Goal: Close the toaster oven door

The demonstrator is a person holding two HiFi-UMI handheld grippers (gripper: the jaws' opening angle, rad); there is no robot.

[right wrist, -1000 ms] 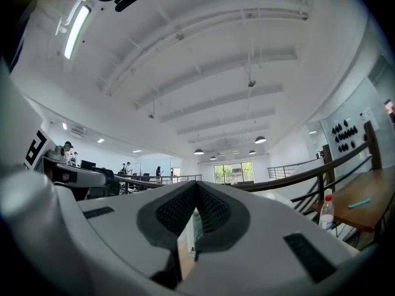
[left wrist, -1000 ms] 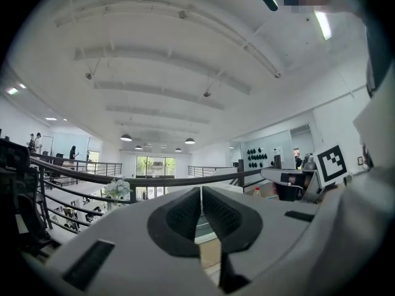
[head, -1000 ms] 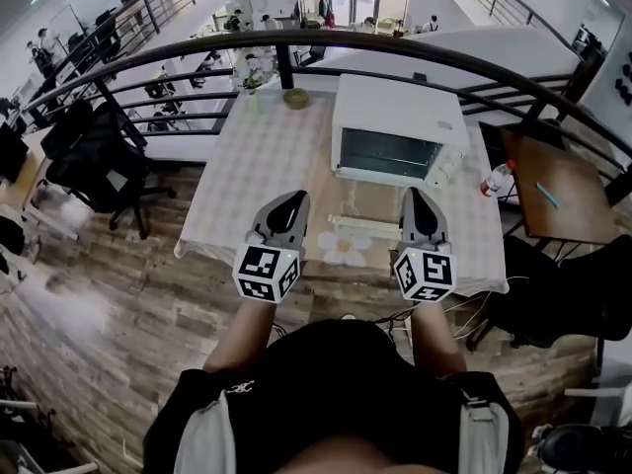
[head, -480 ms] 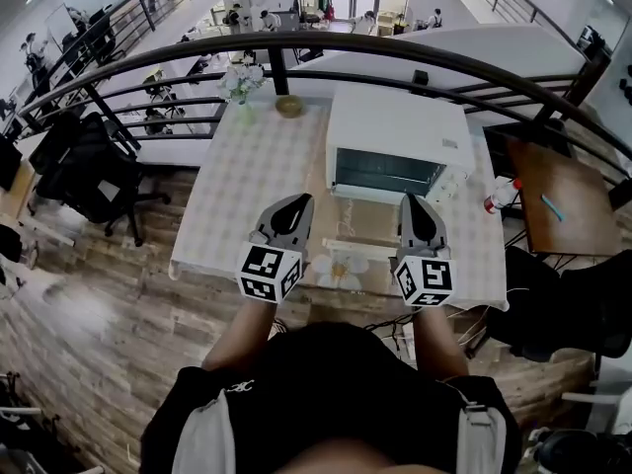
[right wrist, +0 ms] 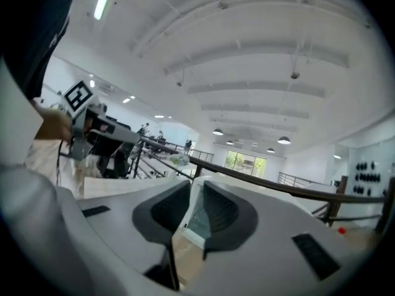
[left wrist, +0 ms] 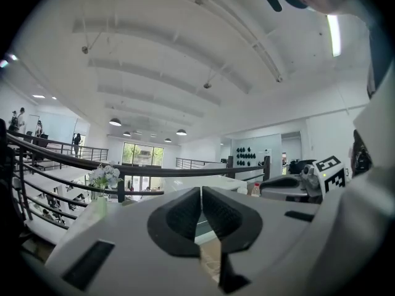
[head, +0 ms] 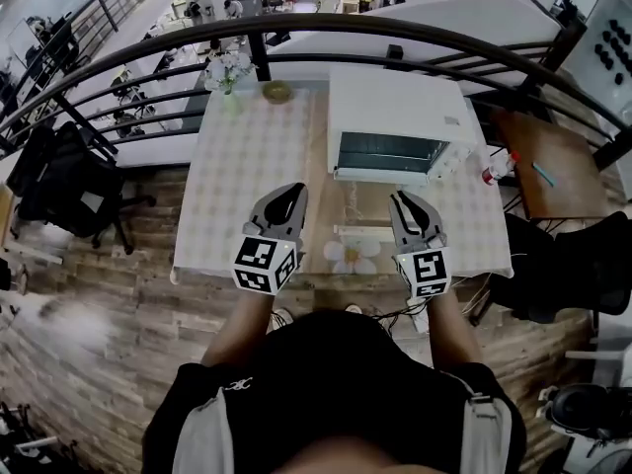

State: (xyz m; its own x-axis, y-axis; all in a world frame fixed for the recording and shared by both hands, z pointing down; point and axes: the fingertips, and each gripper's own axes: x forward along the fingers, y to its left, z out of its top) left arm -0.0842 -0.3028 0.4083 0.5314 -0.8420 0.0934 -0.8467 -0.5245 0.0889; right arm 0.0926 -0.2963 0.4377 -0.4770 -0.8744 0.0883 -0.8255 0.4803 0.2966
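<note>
On the counter (head: 247, 166), at its far side by the railing, the toaster oven (head: 395, 102) is seen with its door (head: 367, 205) folded down flat toward the person. The dark cavity is thus left exposed, and the door's pale handle (head: 361, 231) lies at the near edge. Nothing of the closing can be counted as done: the door is fully down, and no contact with it can be made out from either tool. The left gripper (head: 292, 190) is held just to the left of the lowered door, and its fingers (left wrist: 182, 217) are pressed together on nothing. The right gripper (head: 399, 198) is held at the door's right edge, near the end of the handle. Its fingers (right wrist: 225, 211) have just been parting and are set slightly apart, with nothing between them; only the oven's front is seen through the slit. The approach is judged to be the step in hand. The whole of the task is judged to remain: the handle or the front edge is to be reached, and the door is to be swung up on its hinge and pushed home against the oven's front.
</note>
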